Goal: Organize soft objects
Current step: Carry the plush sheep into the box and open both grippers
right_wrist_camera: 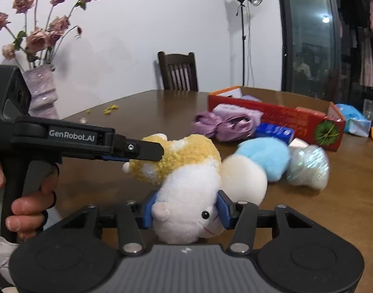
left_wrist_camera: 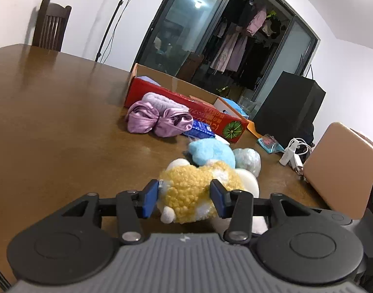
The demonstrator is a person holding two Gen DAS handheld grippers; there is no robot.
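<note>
A fuzzy yellow-and-white plush toy (left_wrist_camera: 186, 190) is held just above the brown table (left_wrist_camera: 52, 122) by both grippers. My left gripper (left_wrist_camera: 184, 195) is shut on its yellow body. In the right wrist view the left gripper (right_wrist_camera: 157, 152) reaches in from the left, held by a person's hand (right_wrist_camera: 27, 210). My right gripper (right_wrist_camera: 186, 211) is shut on the toy's white head (right_wrist_camera: 186, 207), blue pads on either side. Behind it lie a light blue plush (right_wrist_camera: 267, 156), a white ball (right_wrist_camera: 245, 178) and a shiny pale pouch (right_wrist_camera: 308, 168). A purple satin bundle (left_wrist_camera: 157, 119) rests against the open red box (left_wrist_camera: 211, 117).
A blue packet (left_wrist_camera: 198, 129) lies by the box. A white charger with cables (left_wrist_camera: 294, 153) and a tan case (left_wrist_camera: 345, 166) sit at the right. A vase of dried roses (right_wrist_camera: 42, 90) stands at the left, a dark chair (right_wrist_camera: 178, 70) behind the table.
</note>
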